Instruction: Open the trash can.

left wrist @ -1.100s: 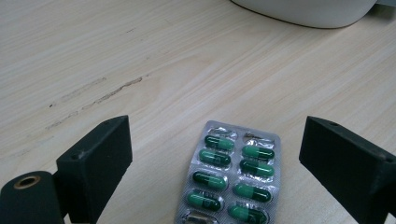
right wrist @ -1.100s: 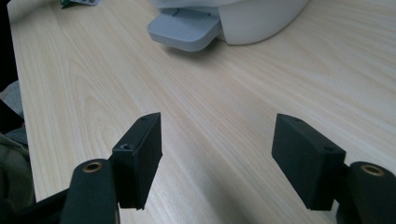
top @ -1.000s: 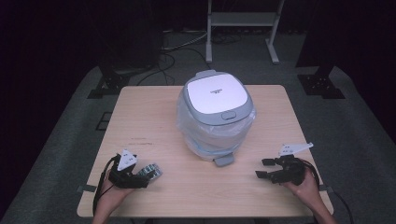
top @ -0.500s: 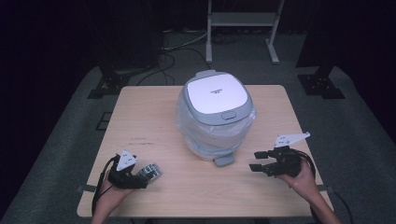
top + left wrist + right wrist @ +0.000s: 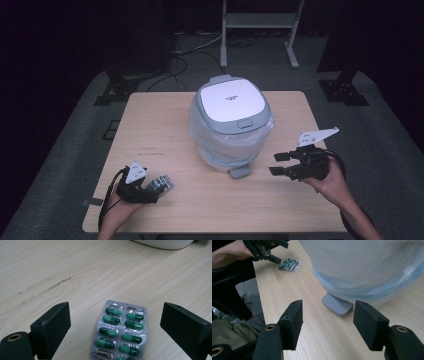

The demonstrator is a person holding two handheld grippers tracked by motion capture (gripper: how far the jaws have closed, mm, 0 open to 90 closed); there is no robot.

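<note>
A foil blister pack of green capsules (image 5: 120, 332) lies flat on the table (image 5: 165, 125), seen small near the front left (image 5: 162, 183). My left gripper (image 5: 150, 192) rests low over its near end, open, one jaw on each side and apart from it (image 5: 115, 322). A white pedal bin (image 5: 231, 120) with a grey lid and a clear liner stands mid-table; its grey foot pedal (image 5: 240, 171) points to the front. My right gripper (image 5: 278, 164) hovers open to the pedal's right, and the pedal (image 5: 337, 305) lies beyond the gap between its jaws (image 5: 328, 320).
The bin's plastic liner (image 5: 367, 267) bulges over the base close to the right gripper. The other hand and the blister pack (image 5: 290, 264) show far off in the right gripper view. Dark floor, cables and a metal stand (image 5: 260, 22) lie beyond the table.
My right gripper has risen off the table and moved left toward the bin's pedal. The left gripper and the blister pack have stayed where they were.
</note>
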